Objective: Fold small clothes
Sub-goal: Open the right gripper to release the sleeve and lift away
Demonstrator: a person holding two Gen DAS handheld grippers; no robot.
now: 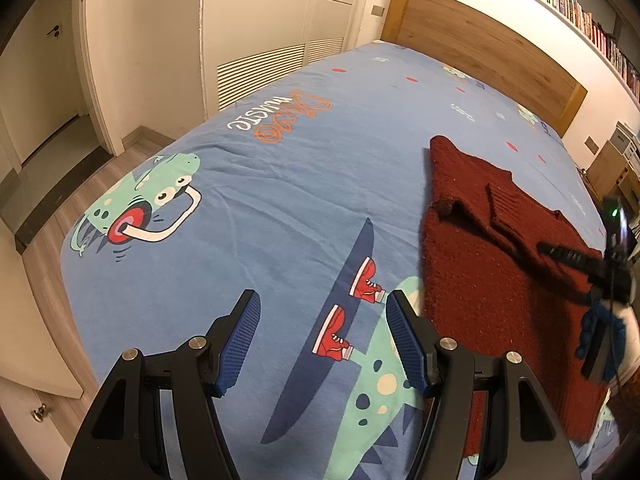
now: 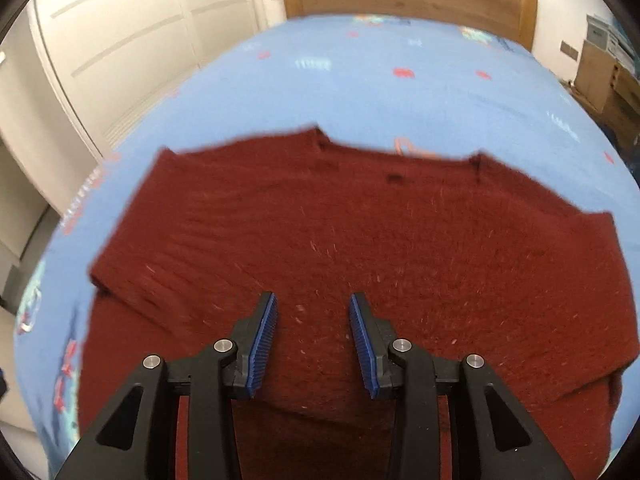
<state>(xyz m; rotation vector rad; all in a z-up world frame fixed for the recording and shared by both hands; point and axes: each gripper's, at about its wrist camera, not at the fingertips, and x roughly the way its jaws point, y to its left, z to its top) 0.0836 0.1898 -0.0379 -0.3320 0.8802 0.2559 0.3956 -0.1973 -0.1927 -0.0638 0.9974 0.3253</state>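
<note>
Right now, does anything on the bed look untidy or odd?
Only the red sweater: its sleeve is folded across the body, so it lies partly folded at one side of the bed. No damage shows.

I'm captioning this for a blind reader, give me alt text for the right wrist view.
A dark red knitted sweater lies spread on a blue cartoon-print bedsheet. The right tool hangs over its middle, open and empty.
</note>
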